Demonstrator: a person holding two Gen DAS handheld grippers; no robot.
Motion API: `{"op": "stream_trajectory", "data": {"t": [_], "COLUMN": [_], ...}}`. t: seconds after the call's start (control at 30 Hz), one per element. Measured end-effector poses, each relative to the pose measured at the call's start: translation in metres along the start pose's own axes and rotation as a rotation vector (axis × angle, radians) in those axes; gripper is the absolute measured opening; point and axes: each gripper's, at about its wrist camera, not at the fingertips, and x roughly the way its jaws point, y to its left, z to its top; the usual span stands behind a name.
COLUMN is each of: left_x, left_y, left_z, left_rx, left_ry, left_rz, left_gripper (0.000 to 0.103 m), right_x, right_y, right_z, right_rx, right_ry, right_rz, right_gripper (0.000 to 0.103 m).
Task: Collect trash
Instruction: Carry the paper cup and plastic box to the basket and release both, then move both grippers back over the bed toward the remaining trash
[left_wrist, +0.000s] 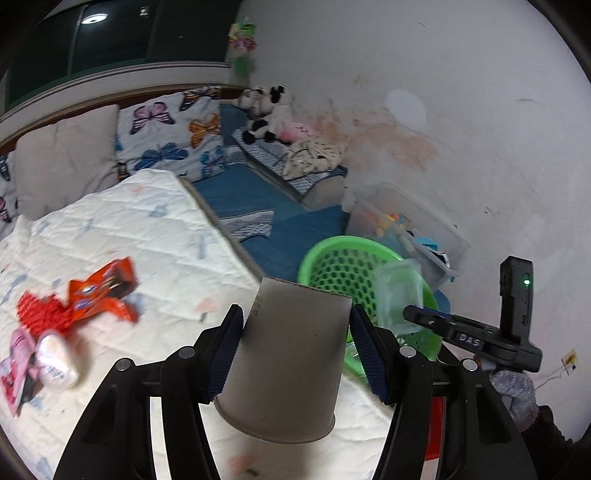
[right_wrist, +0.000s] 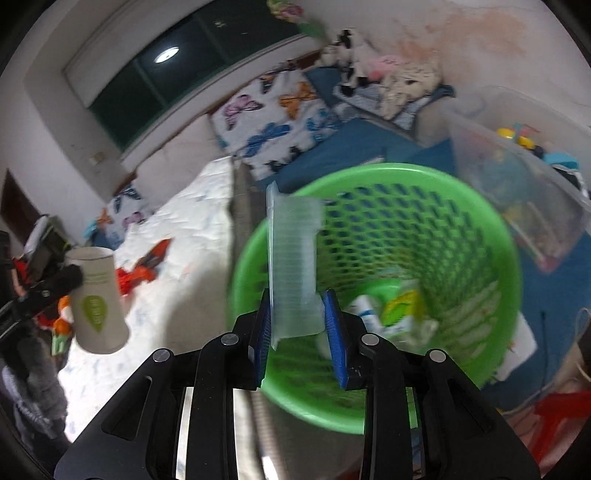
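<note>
My left gripper (left_wrist: 295, 343) is shut on a grey paper cup (left_wrist: 288, 362), held upside down above the white quilted bed (left_wrist: 155, 229); the cup also shows in the right wrist view (right_wrist: 98, 299). My right gripper (right_wrist: 301, 328) is shut on a clear plastic container (right_wrist: 293, 266) and holds it over the green mesh basket (right_wrist: 480, 229), which has some trash at its bottom. The basket (left_wrist: 332, 258) and the container (left_wrist: 397, 295) also show right of the cup in the left wrist view. Orange wrappers (left_wrist: 99, 291) and a small white bottle (left_wrist: 55, 360) lie on the bed at left.
A clear storage bin of toys (right_wrist: 517, 155) stands behind the basket by the wall. Butterfly pillows (left_wrist: 170, 129) and plush toys (left_wrist: 266, 114) lie at the back on blue mats. A red stool (right_wrist: 561, 410) stands at lower right.
</note>
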Motion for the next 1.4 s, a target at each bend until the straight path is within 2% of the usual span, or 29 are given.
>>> {"op": "stream_trajectory", "data": {"t": [0.17, 0.27, 0.4, 0.83, 0.93, 1.07, 1.23, 1.4], "left_x": [0.021, 0.032, 0.050, 0.098, 0.104, 0.106, 0.099, 0.080], "left_y": [-0.024, -0.036, -0.051, -0.080, -0.082, -0.081, -0.074, -0.060], "left_z": [0.010, 0.013, 0.018, 0.015, 0.012, 0.009, 0.004, -0.004], "left_rx": [0.031, 0.049, 0.062, 0.056, 0.045, 0.035, 0.030, 0.031], "left_ry": [0.019, 0.030, 0.050, 0.117, 0.124, 0.122, 0.114, 0.089], "left_rz": [-0.026, -0.034, -0.046, -0.070, -0.077, -0.087, -0.085, -0.040], "left_gripper": [0.058, 0.058, 0.058, 0.058, 0.058, 0.065, 0.065, 0.065], "right_x": [-0.002, -0.008, -0.018, -0.040, -0.042, -0.043, -0.044, -0.041], "right_y": [-0.024, -0.033, -0.039, -0.045, -0.044, -0.039, -0.029, -0.012], "right_z": [-0.001, -0.003, -0.005, -0.017, -0.020, -0.023, -0.023, -0.023], "right_rx": [0.048, 0.060, 0.072, 0.049, 0.045, 0.029, 0.004, -0.042], "right_ry": [-0.003, -0.010, -0.022, -0.047, -0.048, -0.049, -0.051, -0.048], "right_rz": [-0.031, -0.033, -0.026, -0.025, -0.016, -0.014, -0.012, -0.008], "right_gripper": [0.038, 0.039, 0.041, 0.064, 0.067, 0.070, 0.071, 0.073]}}
